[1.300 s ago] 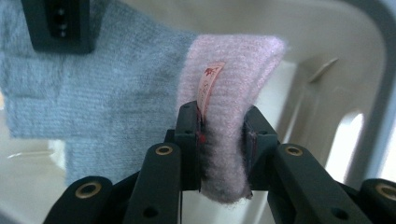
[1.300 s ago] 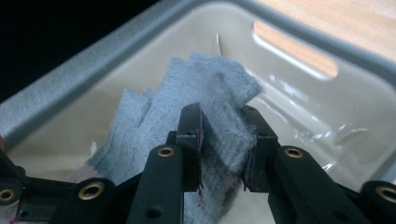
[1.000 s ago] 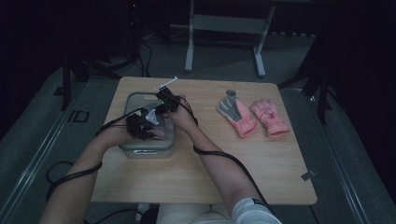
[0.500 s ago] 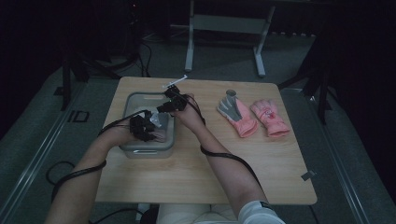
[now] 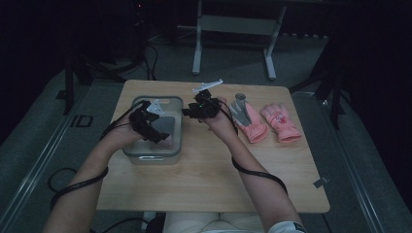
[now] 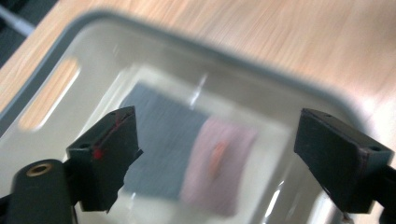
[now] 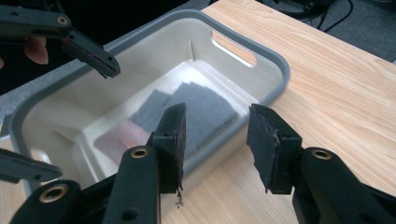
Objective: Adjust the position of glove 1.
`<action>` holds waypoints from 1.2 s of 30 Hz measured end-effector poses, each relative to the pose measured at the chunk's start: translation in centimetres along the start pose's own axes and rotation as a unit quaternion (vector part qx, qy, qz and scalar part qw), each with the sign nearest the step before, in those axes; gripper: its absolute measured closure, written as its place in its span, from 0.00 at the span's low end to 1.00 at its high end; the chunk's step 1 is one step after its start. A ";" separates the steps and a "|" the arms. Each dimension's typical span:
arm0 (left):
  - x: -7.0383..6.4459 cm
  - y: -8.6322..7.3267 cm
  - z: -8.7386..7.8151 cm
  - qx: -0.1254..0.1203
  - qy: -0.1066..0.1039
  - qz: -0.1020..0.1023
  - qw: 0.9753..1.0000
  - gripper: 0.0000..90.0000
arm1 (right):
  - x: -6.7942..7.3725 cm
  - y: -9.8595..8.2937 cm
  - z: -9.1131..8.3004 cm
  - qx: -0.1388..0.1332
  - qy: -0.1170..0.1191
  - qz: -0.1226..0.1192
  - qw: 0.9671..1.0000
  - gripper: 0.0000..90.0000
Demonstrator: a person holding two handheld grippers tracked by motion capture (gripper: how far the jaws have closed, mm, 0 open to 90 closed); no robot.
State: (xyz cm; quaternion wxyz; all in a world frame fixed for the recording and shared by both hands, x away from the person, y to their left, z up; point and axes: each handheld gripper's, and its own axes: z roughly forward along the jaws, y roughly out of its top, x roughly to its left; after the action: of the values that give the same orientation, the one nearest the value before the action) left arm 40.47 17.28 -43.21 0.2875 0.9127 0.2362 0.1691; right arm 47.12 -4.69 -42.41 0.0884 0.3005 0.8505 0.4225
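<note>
A translucent bin with a grey rim (image 5: 179, 104) stands on the left half of the wooden table. A glove with a grey cuff and a pink hand (image 6: 187, 158) lies flat on its floor, also seen in the right gripper view (image 7: 196, 109). My left gripper (image 5: 145, 124) hangs over the bin's inside, open wide with nothing between its fingers (image 6: 217, 135). My right gripper (image 5: 197, 109) is held just right of the bin's rim (image 7: 275, 65), above the table, open and empty (image 7: 217, 119).
Two pink gloves lie on the right part of the table, one with a grey cuff (image 5: 250, 121) and one further right (image 5: 281, 122). Bare wood stretches across the table's front. A metal stand (image 5: 233, 24) is on the floor behind.
My right gripper has drawn back to the right, from over the bin to beside its rim. The left gripper stays over the bin.
</note>
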 end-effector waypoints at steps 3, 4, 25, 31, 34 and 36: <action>-1.3 1.1 0.1 -0.024 0.007 -0.005 1.000 0.11 | -0.3 -0.7 -1.5 0.000 -0.007 -0.007 1.000 0.64; -1.8 1.5 0.1 -0.028 0.006 -0.006 1.000 0.10 | -0.5 -0.9 -1.9 -0.002 -0.008 -0.008 1.000 0.64; -10.9 4.2 5.3 -0.130 -0.086 -0.019 0.988 0.02 | -7.4 -6.8 -9.1 -0.002 -0.077 -0.016 0.997 0.71; -13.3 3.5 6.8 -0.130 -0.133 -0.023 0.982 0.03 | -10.7 -8.5 -9.3 0.023 -0.123 -0.014 0.992 0.71; -14.4 3.0 7.8 -0.106 -0.137 -0.009 0.985 0.03 | -11.7 -9.3 -8.9 0.029 -0.131 -0.013 0.991 0.71; -14.9 2.6 8.1 -0.109 -0.129 -0.009 0.986 0.03 | -12.4 -9.7 -8.4 0.038 -0.139 -0.013 0.989 0.72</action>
State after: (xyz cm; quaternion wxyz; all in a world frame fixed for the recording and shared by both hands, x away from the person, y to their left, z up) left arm 32.59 3.91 -50.49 0.4145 0.8880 0.1855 0.0724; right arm 49.42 -22.01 -45.87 0.2002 0.3483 0.8491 0.3429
